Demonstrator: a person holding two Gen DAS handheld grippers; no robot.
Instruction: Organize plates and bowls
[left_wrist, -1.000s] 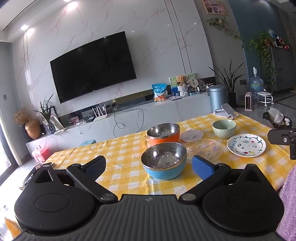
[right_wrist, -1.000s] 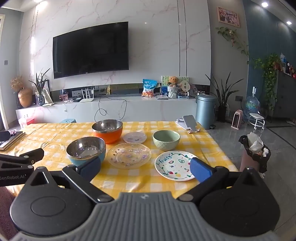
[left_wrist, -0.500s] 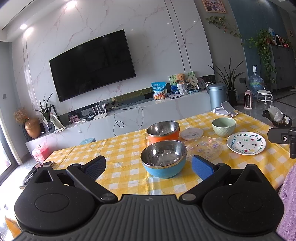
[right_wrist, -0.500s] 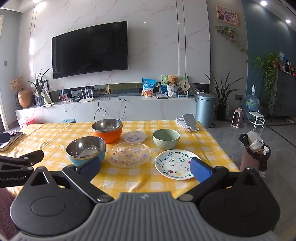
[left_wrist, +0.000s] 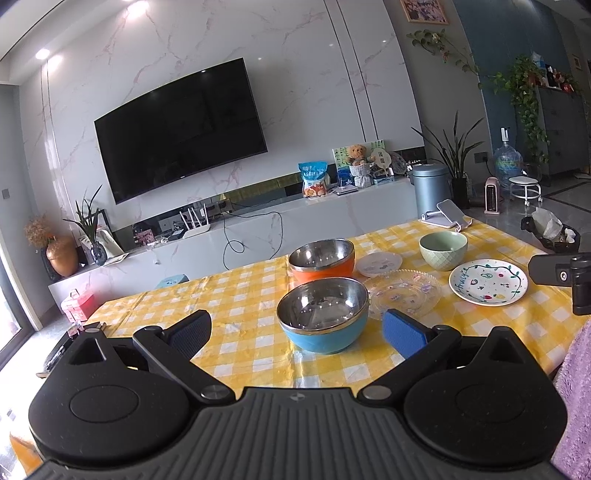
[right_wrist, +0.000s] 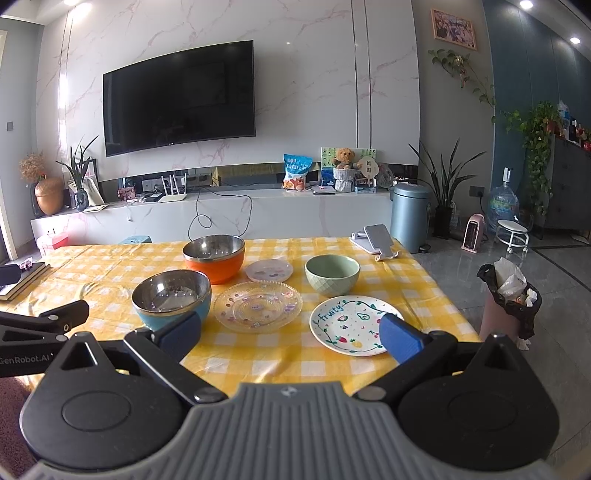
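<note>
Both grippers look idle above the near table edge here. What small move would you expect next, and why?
Probably the left gripper eases forward and down toward the blue bowl. It is open and empty, the bowl sits right ahead between its fingers, and nothing is stacked yet. The right gripper is also open, holding nothing.

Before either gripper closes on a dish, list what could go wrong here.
1. The fruit-painted plate lies flat near the table edge; a push from the open right gripper might slide it off.
2. The clear glass plate sits close beside the blue bowl; the open left gripper could knock it.
</note>
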